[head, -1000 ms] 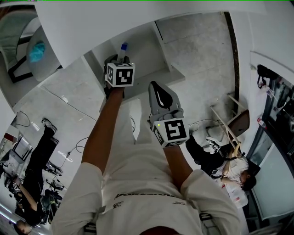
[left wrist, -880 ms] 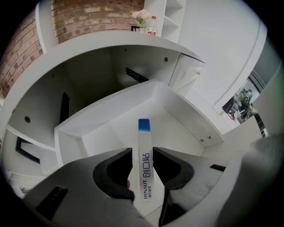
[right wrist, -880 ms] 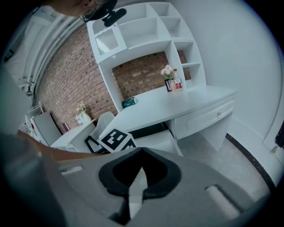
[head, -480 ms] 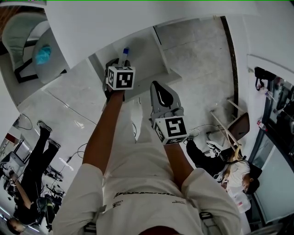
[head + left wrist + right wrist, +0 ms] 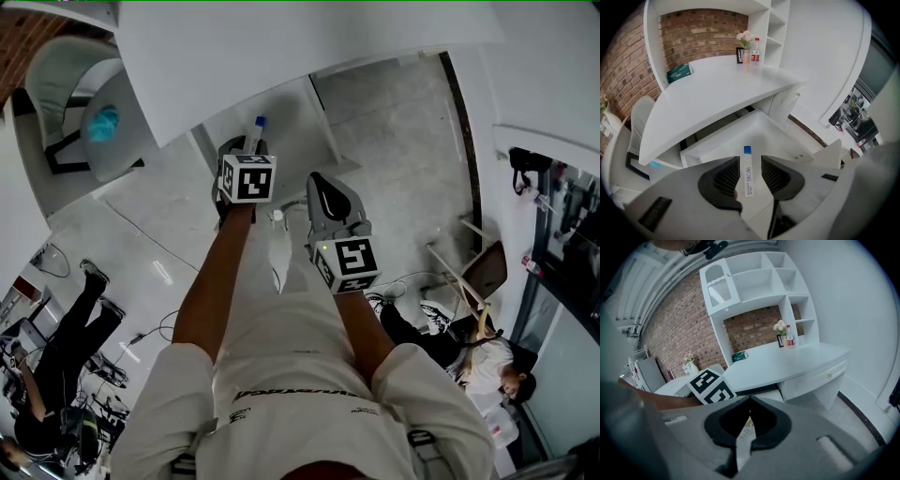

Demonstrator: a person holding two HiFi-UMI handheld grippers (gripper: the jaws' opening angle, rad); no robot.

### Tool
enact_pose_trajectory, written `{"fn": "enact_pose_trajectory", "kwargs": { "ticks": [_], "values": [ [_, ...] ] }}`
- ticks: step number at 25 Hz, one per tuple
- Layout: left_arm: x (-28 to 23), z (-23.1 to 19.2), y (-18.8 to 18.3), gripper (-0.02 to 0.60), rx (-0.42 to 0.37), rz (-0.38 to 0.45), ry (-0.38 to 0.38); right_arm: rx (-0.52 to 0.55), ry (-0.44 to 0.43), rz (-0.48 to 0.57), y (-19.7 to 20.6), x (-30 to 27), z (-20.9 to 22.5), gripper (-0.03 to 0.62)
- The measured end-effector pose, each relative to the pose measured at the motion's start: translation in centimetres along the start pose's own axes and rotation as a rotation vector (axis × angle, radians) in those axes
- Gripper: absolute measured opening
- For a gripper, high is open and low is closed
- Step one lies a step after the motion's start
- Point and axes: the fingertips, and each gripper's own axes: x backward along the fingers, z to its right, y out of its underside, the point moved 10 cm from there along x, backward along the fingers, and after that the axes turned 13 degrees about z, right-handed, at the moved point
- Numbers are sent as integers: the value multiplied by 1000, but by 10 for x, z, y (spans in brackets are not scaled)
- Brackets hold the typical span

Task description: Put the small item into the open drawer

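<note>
My left gripper (image 5: 242, 146) is shut on a thin white tube with a blue cap (image 5: 255, 131). The tube sticks out ahead of the jaws, over the open white drawer (image 5: 305, 117) under the desk. In the left gripper view the tube (image 5: 748, 176) stands between the two black pads (image 5: 724, 180), with the drawer's bare bottom (image 5: 761, 131) right beyond it. My right gripper (image 5: 324, 190) hangs just right of the left one, short of the drawer, shut on a limp white wrapper (image 5: 278, 251). That wrapper (image 5: 743, 439) shows pinched at the jaw tips in the right gripper view.
The white desk top (image 5: 717, 89) overhangs the drawer and carries a green tissue box (image 5: 678, 71), a flower vase (image 5: 745, 44) and a bottle (image 5: 756, 49). A grey chair (image 5: 66, 84) stands at the left. People and a folding chair (image 5: 469, 267) are on the floor behind.
Both grippers have drifted slightly toward each other and nearer the drawer's front edge. The tube and the wrapper stay held as before.
</note>
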Motion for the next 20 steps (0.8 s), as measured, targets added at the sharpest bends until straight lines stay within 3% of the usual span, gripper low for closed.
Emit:
{"fn": "enact_pose_trajectory", "kwargs": {
  "ticks": [20],
  "values": [
    [137,27,-50,80,35,250,3,39,-57,52,-64,49,-30,-2]
  ]
}}
